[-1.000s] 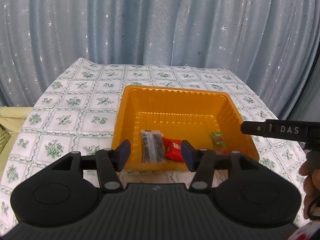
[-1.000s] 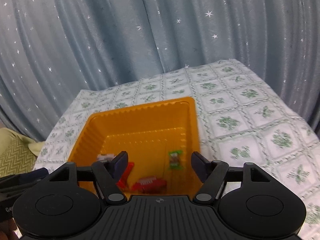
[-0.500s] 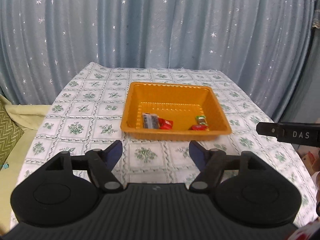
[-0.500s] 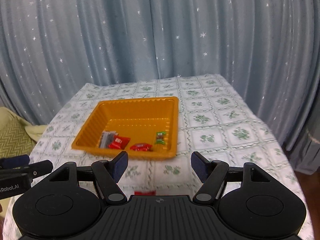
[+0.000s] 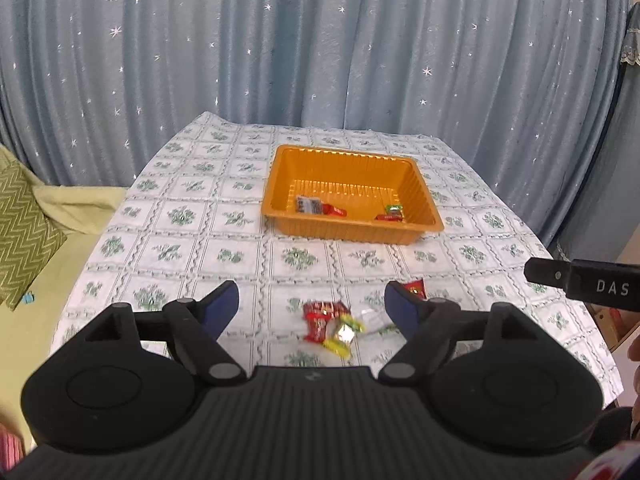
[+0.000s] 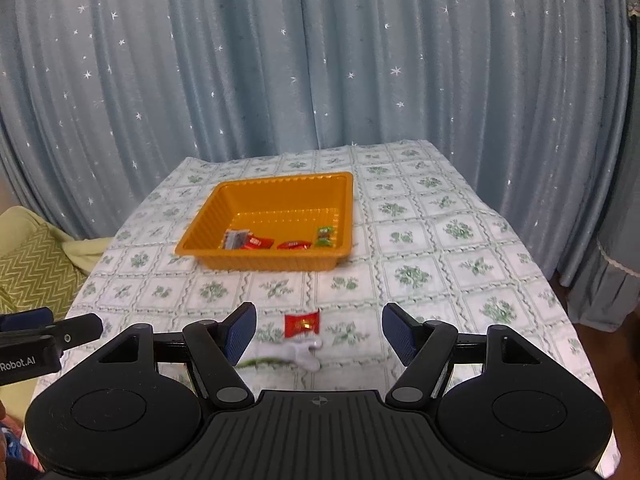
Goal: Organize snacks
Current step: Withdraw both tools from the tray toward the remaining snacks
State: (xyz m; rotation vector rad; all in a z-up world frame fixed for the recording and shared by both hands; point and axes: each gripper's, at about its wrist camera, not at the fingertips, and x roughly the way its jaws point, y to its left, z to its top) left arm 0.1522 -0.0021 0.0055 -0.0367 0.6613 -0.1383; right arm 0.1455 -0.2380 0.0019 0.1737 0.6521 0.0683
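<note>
An orange tray stands mid-table with a grey packet, red packets and a green candy inside. Loose snacks lie on the near tablecloth: a red packet, a yellow-green candy, a clear wrapper and another red packet. My left gripper hovers above them, its jaws opening, nothing between the pads. My right gripper stands open and empty above the red packet and a white wrapper.
The table carries a white cloth with green flower squares. A blue starred curtain hangs behind it. A green zigzag cushion lies at the left. The table's right edge drops to a dark floor.
Both grippers have pulled back from the tray and risen, so the whole table and the loose snacks near the front edge now show. The left jaws have spread wider.
</note>
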